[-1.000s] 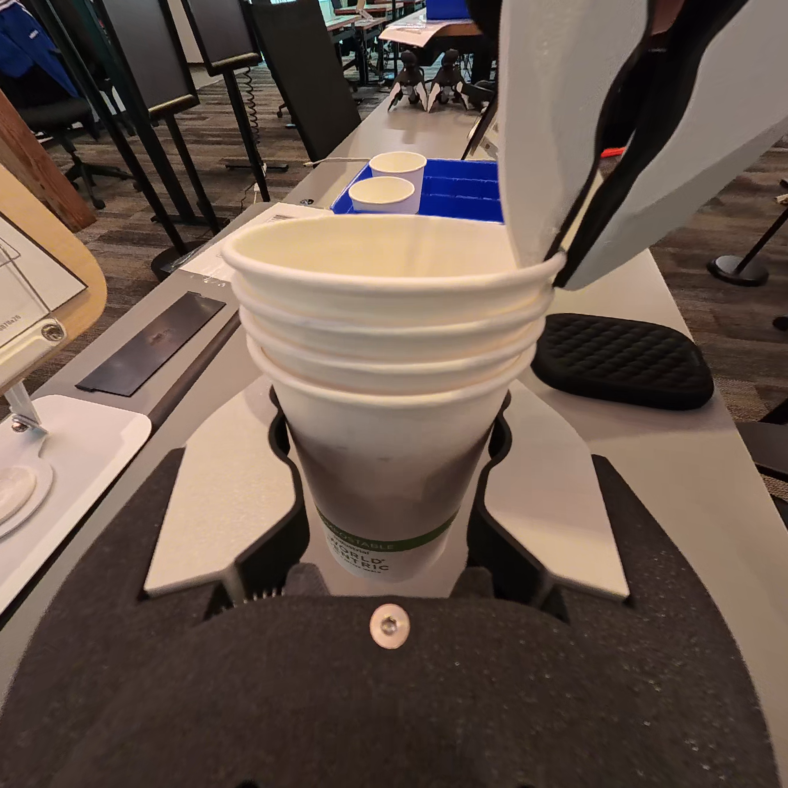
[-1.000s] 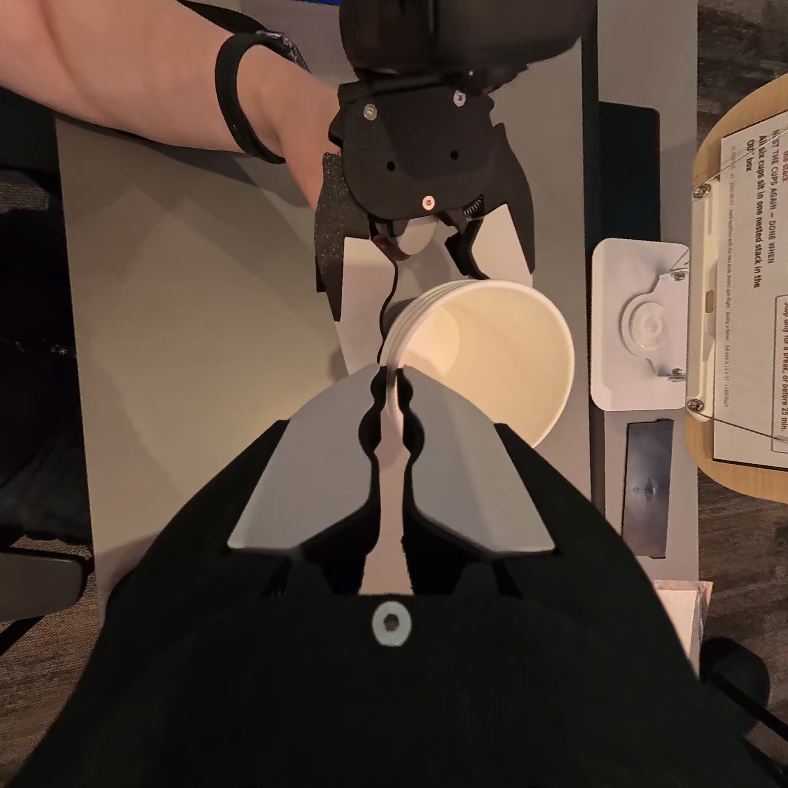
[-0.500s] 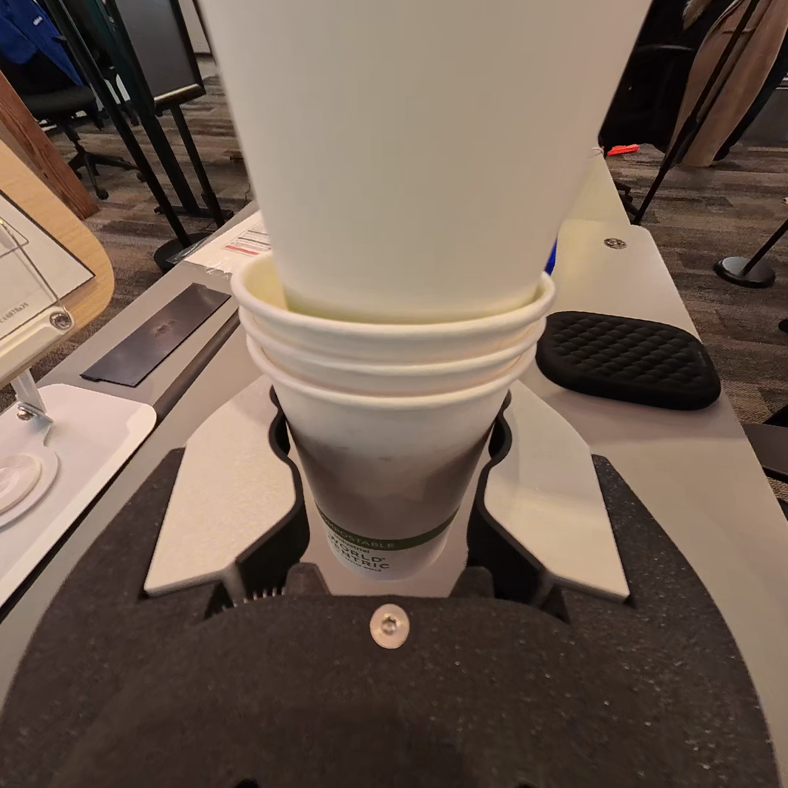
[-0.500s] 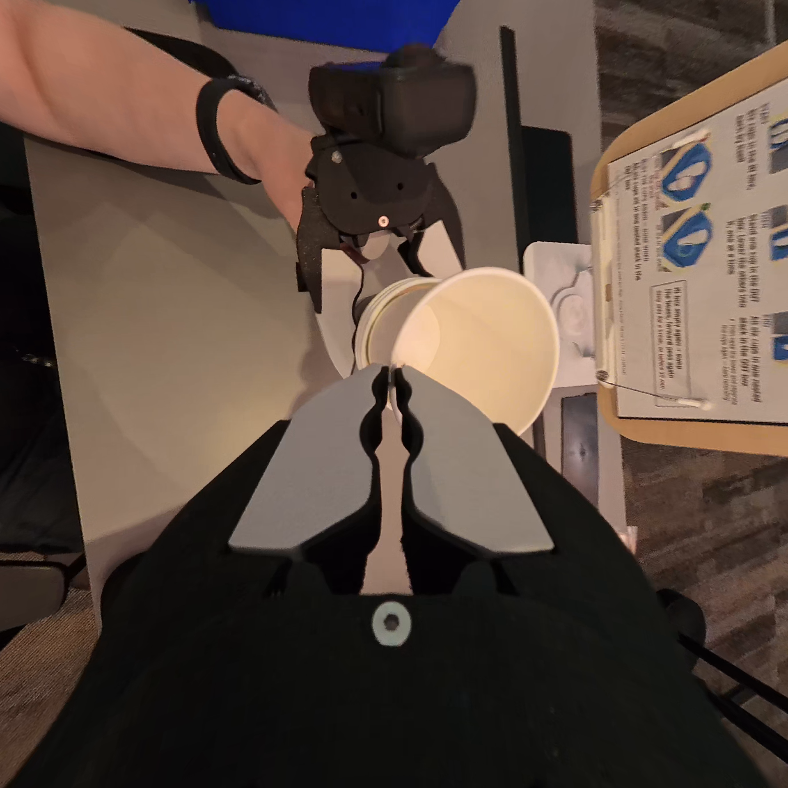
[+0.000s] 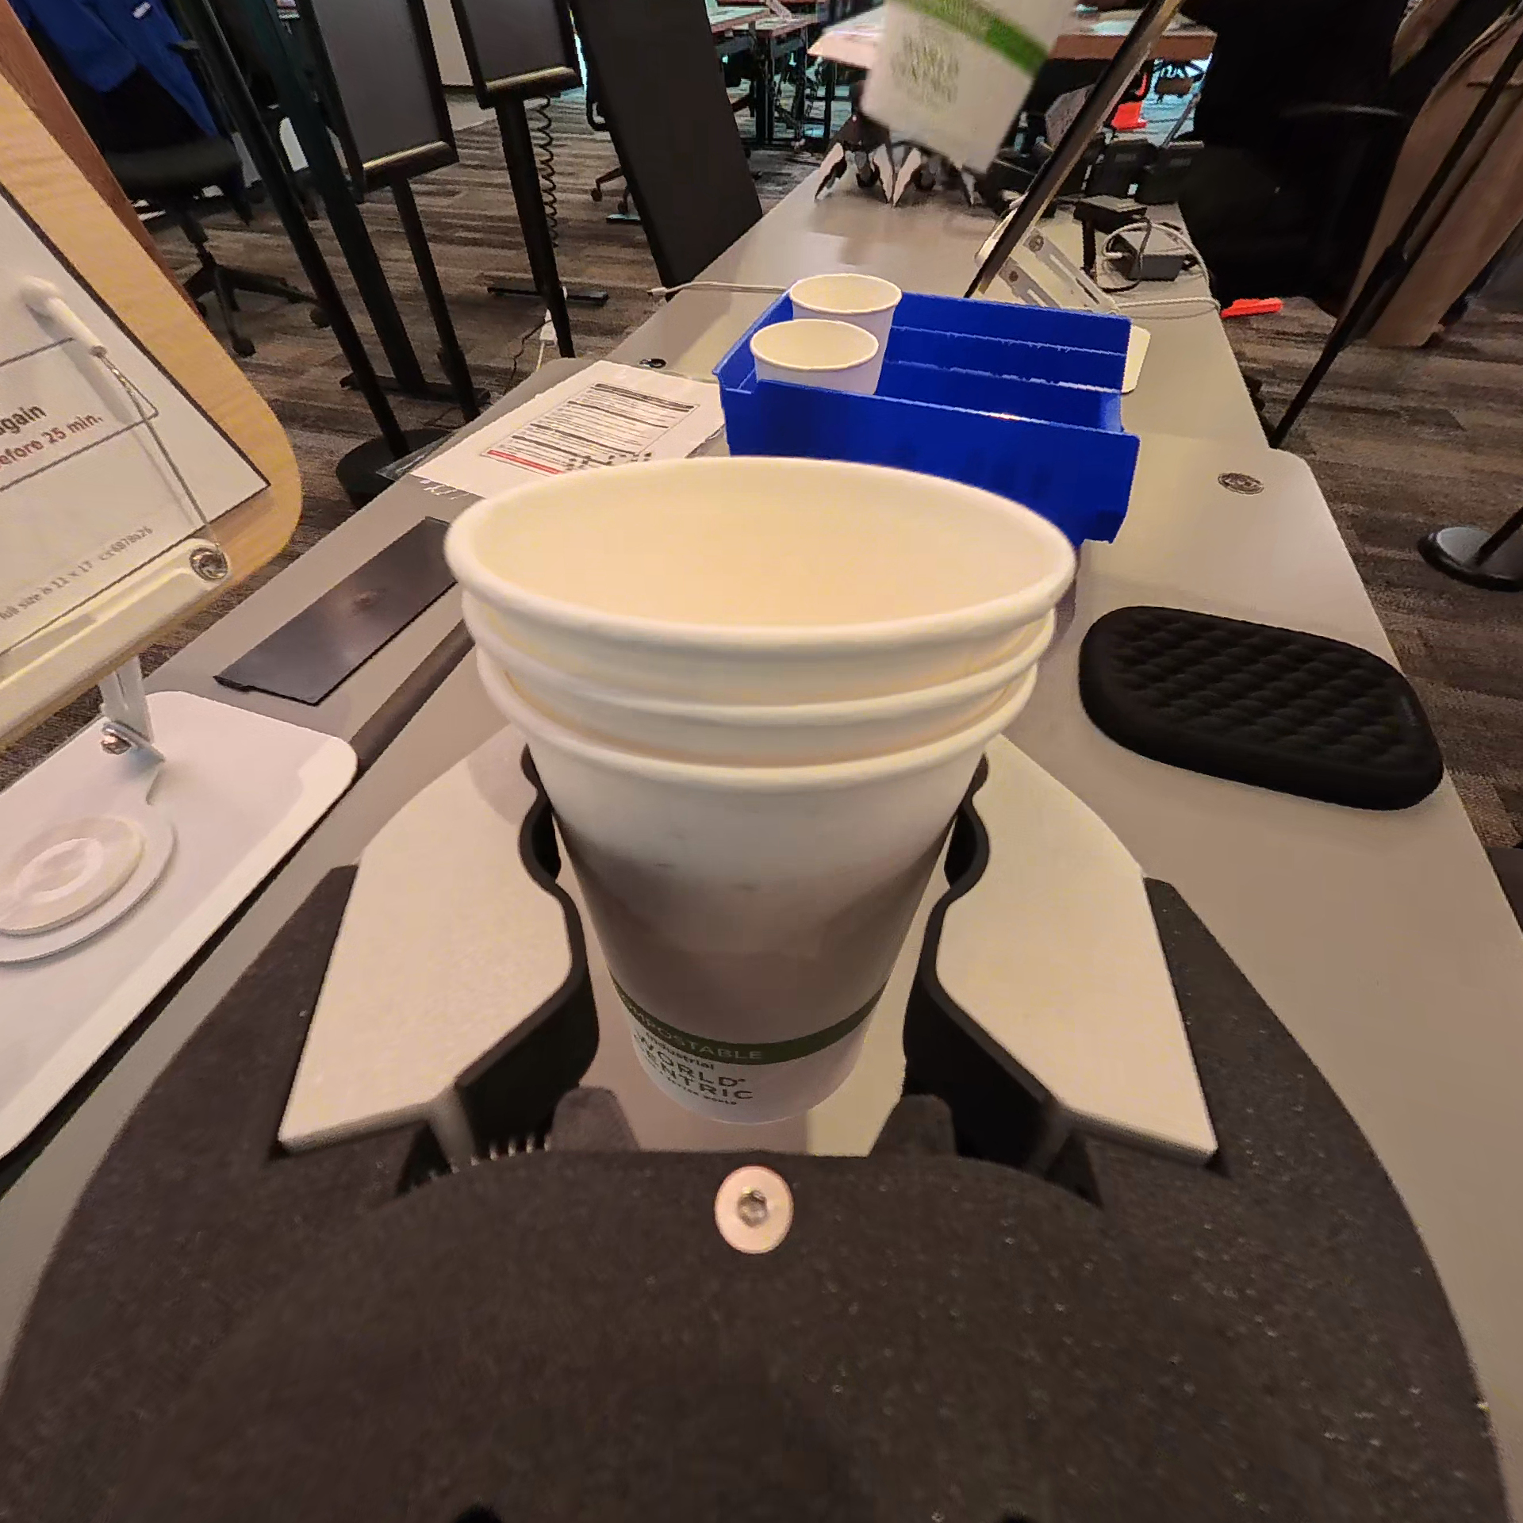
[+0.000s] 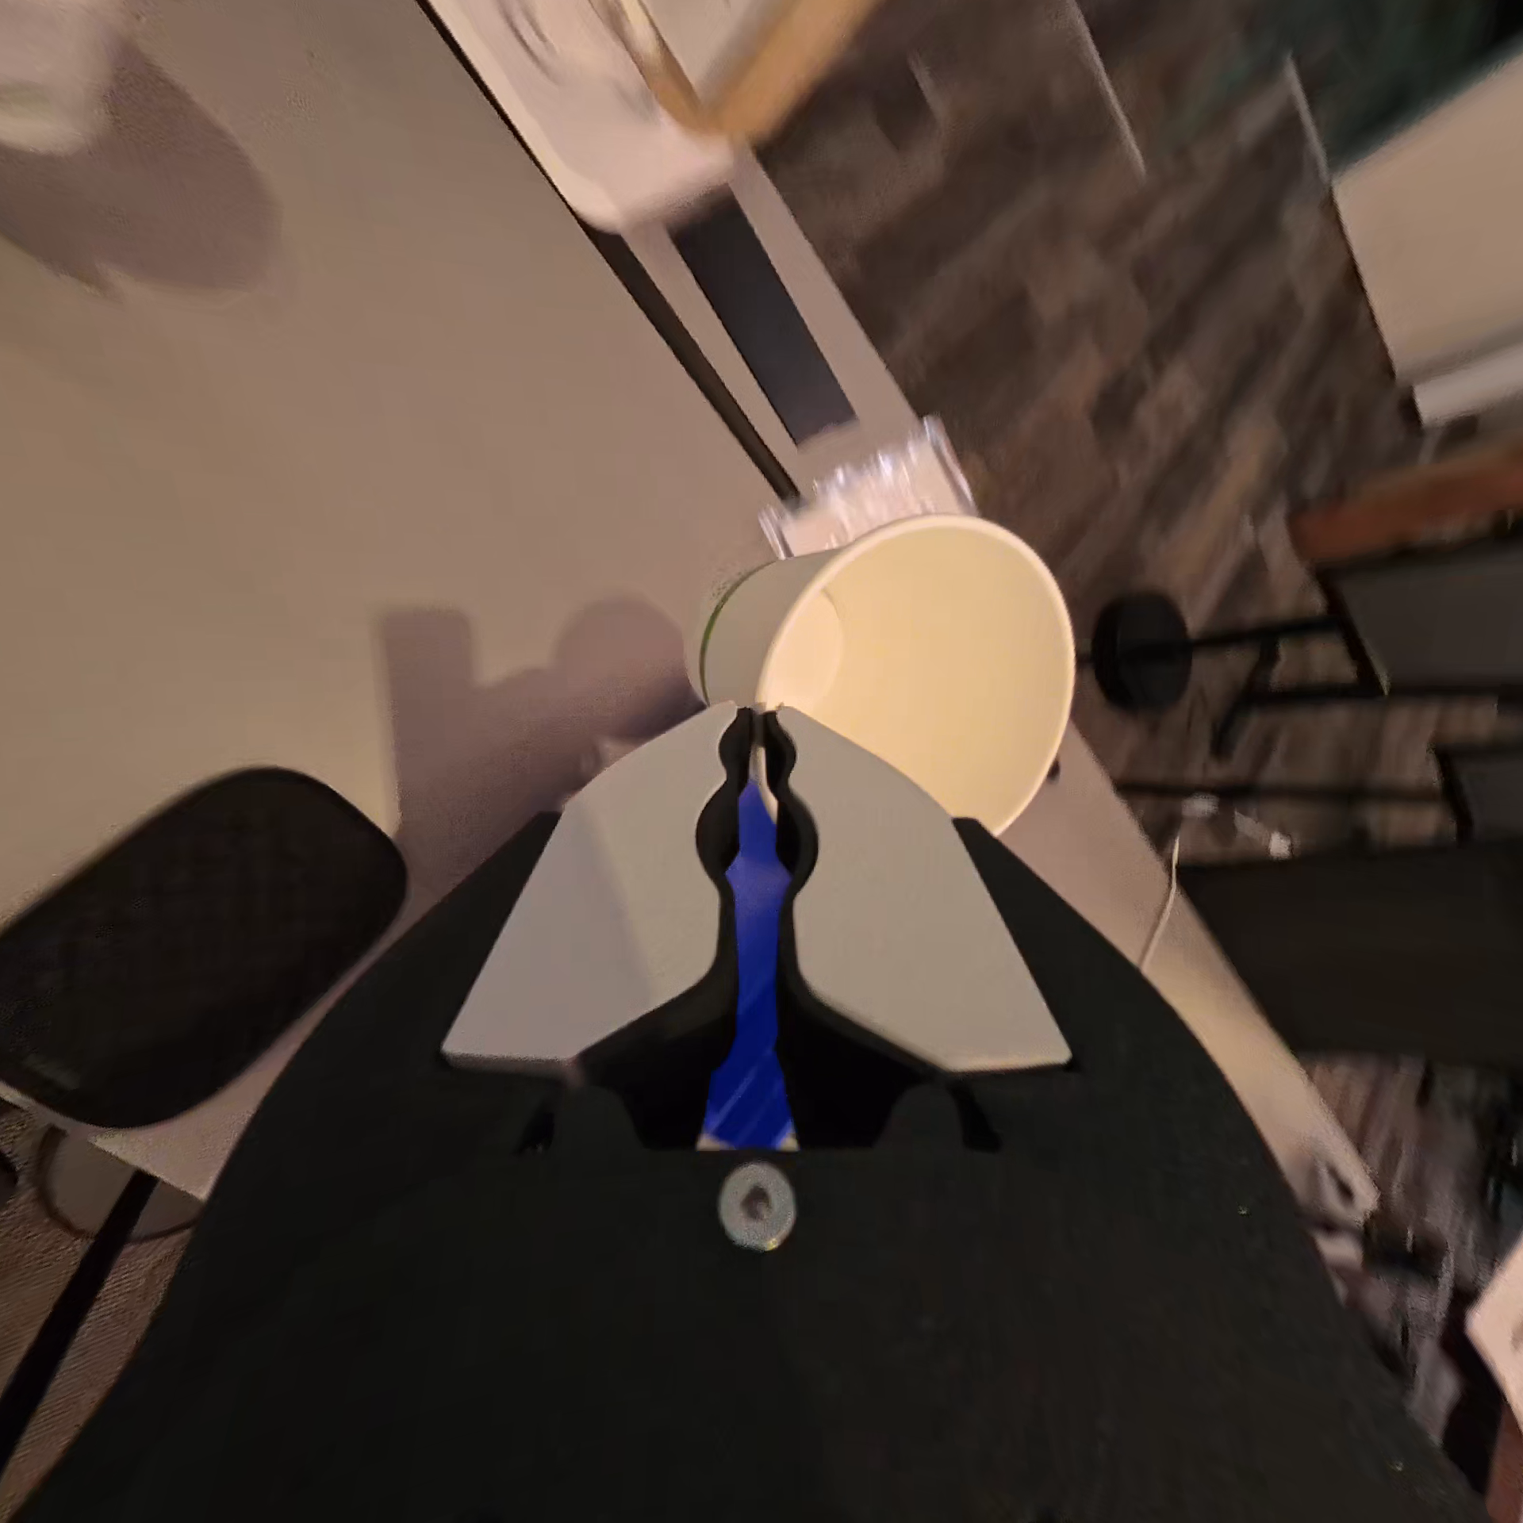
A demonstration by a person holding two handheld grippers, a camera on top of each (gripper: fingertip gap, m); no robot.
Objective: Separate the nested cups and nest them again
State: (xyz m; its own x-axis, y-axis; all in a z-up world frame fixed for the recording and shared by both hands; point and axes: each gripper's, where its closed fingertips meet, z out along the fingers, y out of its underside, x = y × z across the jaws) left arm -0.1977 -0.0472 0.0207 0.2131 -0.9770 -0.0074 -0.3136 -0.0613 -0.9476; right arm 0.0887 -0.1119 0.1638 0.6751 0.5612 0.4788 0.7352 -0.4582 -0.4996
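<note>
Print on bottom cup (image 5: 700,1063), stand sign (image 5: 74,461), table sheet (image 5: 593,424); wording withheld.

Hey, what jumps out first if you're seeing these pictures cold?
A stack of nested white cups fills the left wrist view, clamped low down by the left gripper. The right gripper pinches the rim of a single cup, held tilted in the air.

A: How does the left hand-held gripper (image 5: 754,873) sit?

B: It points level and forward, its two pale fingers (image 5: 445,964) spread wide, each pressing a side of the stack of cups (image 5: 754,742) between them.

A: And the right hand-held gripper (image 6: 760,725)?

B: It is angled downward, its fingertips nearly together, pinching the rim of a single cup (image 6: 898,659) that hangs tilted off the tips.
</note>
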